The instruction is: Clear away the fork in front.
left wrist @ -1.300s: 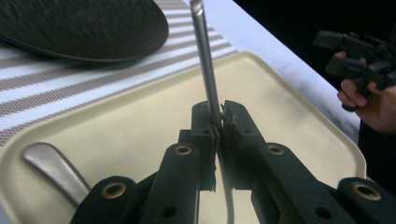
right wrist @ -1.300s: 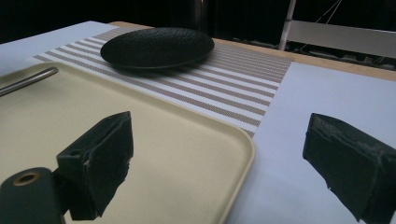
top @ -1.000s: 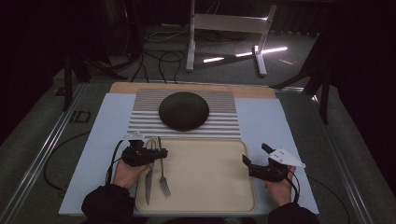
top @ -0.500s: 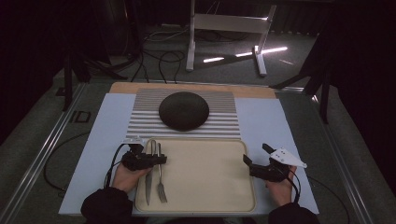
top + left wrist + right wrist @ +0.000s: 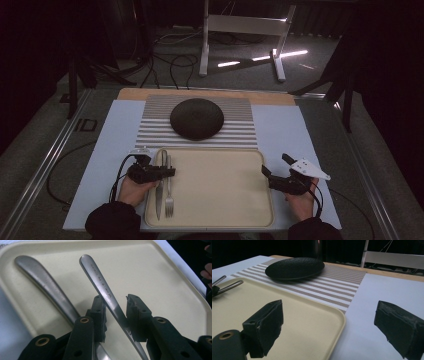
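left gripper (image 5: 167,171) at the tray's (image 5: 220,200) 9 o'clock edge, jaws just easing apart, fork (image 5: 105,291) handle between them, pads off it | fork lies on tray beside knife (image 5: 45,287) | right gripper (image 5: 274,167) at tray's 3 o'clock, jaws wide apart, nothing between | black plate (image 5: 196,118) at 12 o'clock

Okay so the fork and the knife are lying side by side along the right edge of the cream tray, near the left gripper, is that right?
Not quite: the fork and knife lie side by side along the left edge of the cream tray, not the right. The high view shows it. They are indeed at the left gripper, whose jaws have just been opening with the fork's handle between them.
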{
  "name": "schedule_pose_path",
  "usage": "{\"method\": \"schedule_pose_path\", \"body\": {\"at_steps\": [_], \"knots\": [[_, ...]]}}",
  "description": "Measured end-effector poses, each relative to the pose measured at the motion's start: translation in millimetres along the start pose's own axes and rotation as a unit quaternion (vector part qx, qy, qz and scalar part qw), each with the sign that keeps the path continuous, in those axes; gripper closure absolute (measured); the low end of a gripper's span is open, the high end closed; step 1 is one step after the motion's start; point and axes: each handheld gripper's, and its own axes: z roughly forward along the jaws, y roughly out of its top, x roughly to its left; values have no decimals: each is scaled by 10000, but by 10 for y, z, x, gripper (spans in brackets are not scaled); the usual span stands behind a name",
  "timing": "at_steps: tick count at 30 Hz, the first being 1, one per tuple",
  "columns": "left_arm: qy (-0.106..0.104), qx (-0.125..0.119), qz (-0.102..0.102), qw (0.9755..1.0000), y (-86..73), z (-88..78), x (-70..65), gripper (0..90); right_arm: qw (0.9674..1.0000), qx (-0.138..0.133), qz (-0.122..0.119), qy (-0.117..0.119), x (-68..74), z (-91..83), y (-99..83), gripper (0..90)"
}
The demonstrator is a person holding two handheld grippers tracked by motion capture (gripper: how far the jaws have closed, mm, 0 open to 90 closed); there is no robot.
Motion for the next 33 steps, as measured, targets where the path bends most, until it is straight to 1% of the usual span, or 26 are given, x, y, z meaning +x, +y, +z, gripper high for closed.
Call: {"method": "schedule_pose_path", "body": {"at_steps": [2, 4, 5, 6, 7, 8, 10, 11, 12, 13, 14, 15, 16, 17, 18, 19, 20, 21, 22, 23, 24, 26, 28, 29, 30, 33], "knots": [[23, -7, 0, 10000, -2, -4, 1, 686, 10000, -2, 1, -1, 0, -2, 1, 87], [150, -26, 7, 9999, 0, -21, -4, 641, 10000, -1, 17, -5, -2, -6, 1, 87], [150, -26, 7, 9999, 0, -21, -4, 623, 10000, -1, 17, -5, -2, -6, 1, 87], [135, -109, 16, 9998, 4, -42, -13, 609, 10000, -3, 20, -5, -3, -8, 1, 86], [203, -147, 33, 9997, 7, -53, -23, 598, 10000, 1, 28, -1, -3, -9, 2, 86], [203, -147, 33, 9997, 7, -53, -23, 578, 10000, 1, 28, -1, -3, -9, 2, 86], [235, -276, 72, 9993, 10, -80, -32, 562, 10000, 4, 28, 1, -3, -11, 2, 87], [317, -343, 85, 9989, 14, -97, -40, 535, 10000, 10, 20, -4, -3, -11, 2, 87], [332, -454, 117, 9983, 17, -117, -46, 508, 10000, 15, 30, 11, -1, -9, 0, 86], [385, -691, 139, 9968, 28, -163, -59, 480, 10000, 23, 21, 24, 1, -7, -2, 86], [385, -691, 139, 9968, 28, -163, -59, 465, 10000, 23, 21, 24, 1, -7, -2, 86], [407, -920, 223, 9947, 41, -218, -75, 443, 10000, 44, 16, 42, 7, -6, -5, 86], [407, -920, 223, 9947, 41, -218, -75, 414, 10000, 44, 16, 42, 7, -6, -5, 86], [481, -1031, 266, 9932, 54, -248, -88, 414, 10000, 51, 1, 35, 10, -5, -6, 86], [503, -1102, 306, 9922, 66, -271, -94, 315, 10000, 48, -5, 46, 13, -5, -8, 86], [612, -1154, 349, 9908, 76, -290, -110, 315, 10000, 48, -5, 46, 13, -5, -8, 86], [832, -1169, 455, 9886, 87, -303, -137, 213, 10000, 44, -21, 55, 15, -5, -10, 86], [1006, -1198, 532, 9863, 96, -311, -161, 150, 10000, 53, -19, 54, 15, -6, -12, 86], [1102, -1213, 584, 9847, 106, -320, -173, 135, 10000, 61, -33, 44, 13, -7, -14, 86], [1241, -1263, 629, 9822, 121, -332, -187, 114, 10000, 66, -33, 44, 14, -8, -16, 86], [1241, -1263, 629, 9822, 121, -332, -187, 83, 10000, 66, -33, 44, 14, -8, -16, 86], [1359, -1318, 661, 9797, 135, -345, -190, 64, 10000, 74, -51, 44, 16, -10, -20, 86], [1370, -1370, 714, 9785, 150, -366, -190, 23, 9999, 73, -87, 40, 15, -16, -26, 86], [1379, -1459, 726, 9770, 155, -383, -194, 0, 9999, 46, -107, 39, 9, -27, -31, 86], [1395, -1525, 765, 9754, 162, -406, -196, 0, 9999, 46, -107, 39, 9, -27, -31, 86], [1617, -1665, 846, 9690, 201, -452, -210, 0, 9999, 41, -107, 19, 2, -33, -34, 86]]}}
